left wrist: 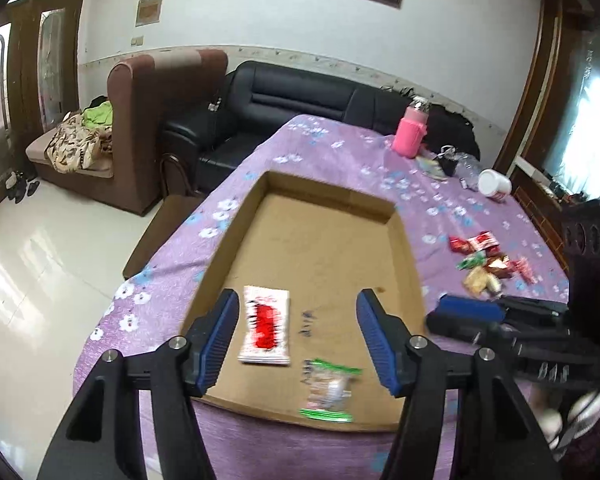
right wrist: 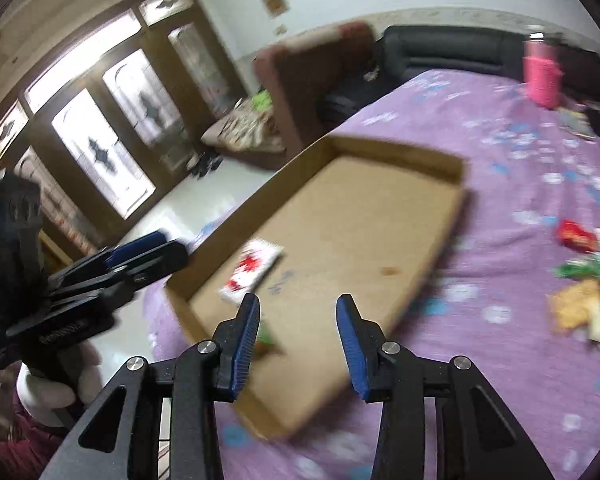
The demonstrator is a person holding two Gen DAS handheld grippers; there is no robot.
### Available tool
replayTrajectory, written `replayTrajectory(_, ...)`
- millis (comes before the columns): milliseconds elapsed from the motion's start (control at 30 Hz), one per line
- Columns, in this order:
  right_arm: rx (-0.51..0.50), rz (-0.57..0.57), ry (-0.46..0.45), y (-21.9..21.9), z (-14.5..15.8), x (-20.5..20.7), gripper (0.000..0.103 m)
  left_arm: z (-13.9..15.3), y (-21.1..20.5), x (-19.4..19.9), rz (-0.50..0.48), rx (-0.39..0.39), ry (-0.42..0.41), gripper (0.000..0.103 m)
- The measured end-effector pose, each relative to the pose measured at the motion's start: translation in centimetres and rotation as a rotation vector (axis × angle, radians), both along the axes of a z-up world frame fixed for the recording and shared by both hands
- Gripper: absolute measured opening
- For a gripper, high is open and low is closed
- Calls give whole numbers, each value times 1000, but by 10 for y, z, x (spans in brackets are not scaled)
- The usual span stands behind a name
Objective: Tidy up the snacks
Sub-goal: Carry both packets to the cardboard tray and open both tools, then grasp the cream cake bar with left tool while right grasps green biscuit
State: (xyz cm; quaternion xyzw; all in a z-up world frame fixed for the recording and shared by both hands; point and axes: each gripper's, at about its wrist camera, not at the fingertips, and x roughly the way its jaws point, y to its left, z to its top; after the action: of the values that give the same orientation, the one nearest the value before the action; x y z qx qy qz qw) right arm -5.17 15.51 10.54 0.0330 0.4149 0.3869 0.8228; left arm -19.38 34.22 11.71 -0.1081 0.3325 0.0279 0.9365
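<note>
- Hovering low in the left wrist view, the left tool (left wrist: 296, 336) gapes wide and empty above the shallow brown cardboard tray (left wrist: 406, 248).
- White-and-red flat packet (left wrist: 265, 325) and green-edged clear packet (left wrist: 329, 386) lie inside the tray.
- Right tool (right wrist: 297, 336) stands part-open, empty.
- Loose bright wrappers (left wrist: 486, 264) wait at right on the purple floral bench (left wrist: 340, 152); a hasty grab could scatter them.

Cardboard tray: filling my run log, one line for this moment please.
cardboard tray: two packets inside | snack pile: on tablecloth | hand-held grippers: open, empty
</note>
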Motion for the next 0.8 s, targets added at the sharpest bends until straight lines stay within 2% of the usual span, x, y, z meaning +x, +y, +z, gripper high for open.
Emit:
replayTrajectory(133,-1,-151,-8,-72,4,14,44,19,-27,-8,-67,4,-60,72)
replayTrajectory(267,-26,-350,25,-147,-8,29,43,26,-58,-6,-156,25,-84,73)
replayTrajectory(367,-50,-427,34,-180,-17,39,43,21,-75,1,-192,29,-61,73)
replayTrajectory(533,-72,-471,57,-195,-33,55,43,16,-97,9,-224,37,-30,73)
replayTrajectory(800,-36,-481,115,-180,-53,90,45,5,-130,22,-290,89,23,73)
